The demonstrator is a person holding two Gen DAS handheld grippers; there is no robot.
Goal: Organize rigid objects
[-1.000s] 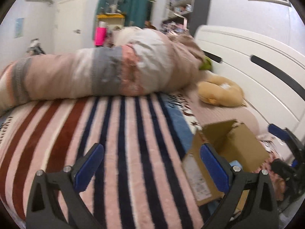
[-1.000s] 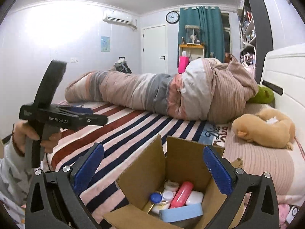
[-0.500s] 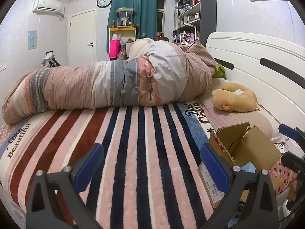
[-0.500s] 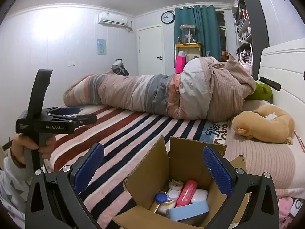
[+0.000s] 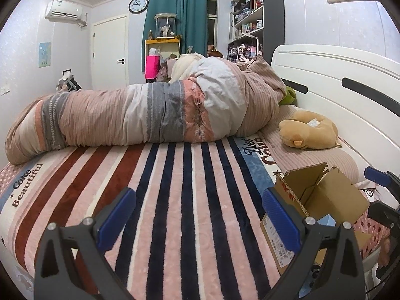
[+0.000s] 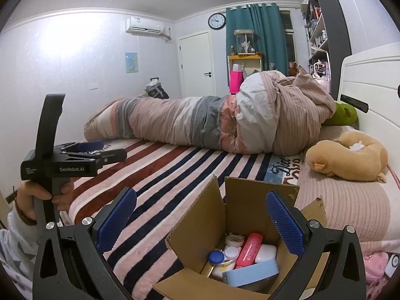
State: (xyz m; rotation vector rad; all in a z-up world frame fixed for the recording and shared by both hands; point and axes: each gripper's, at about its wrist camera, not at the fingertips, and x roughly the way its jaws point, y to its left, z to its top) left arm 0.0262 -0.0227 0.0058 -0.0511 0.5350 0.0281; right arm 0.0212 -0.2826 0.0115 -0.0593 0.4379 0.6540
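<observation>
An open cardboard box (image 6: 240, 200) stands on the striped bed near its front edge; it also shows in the left wrist view (image 5: 332, 200). Inside lie a pink tube (image 6: 249, 250), a blue-capped jar (image 6: 216, 257), white containers (image 6: 265, 253) and a light blue lid (image 6: 252, 272). My right gripper (image 6: 200, 215) is open and empty, held over the box. My left gripper (image 5: 198, 212) is open and empty, above the blanket to the left of the box; it also shows at the left of the right wrist view (image 6: 87, 150).
A rolled duvet (image 5: 150, 115) lies across the far side of the bed. A tan plush toy (image 5: 310, 132) rests on the pillow by the white headboard (image 5: 337, 87). A green plush (image 6: 346, 115) sits behind the duvet. The striped blanket (image 5: 175, 200) spreads left of the box.
The left gripper's view has pulled back and tilted up, now showing more of the room. The right gripper has risen slightly over the box. Both stay open.
</observation>
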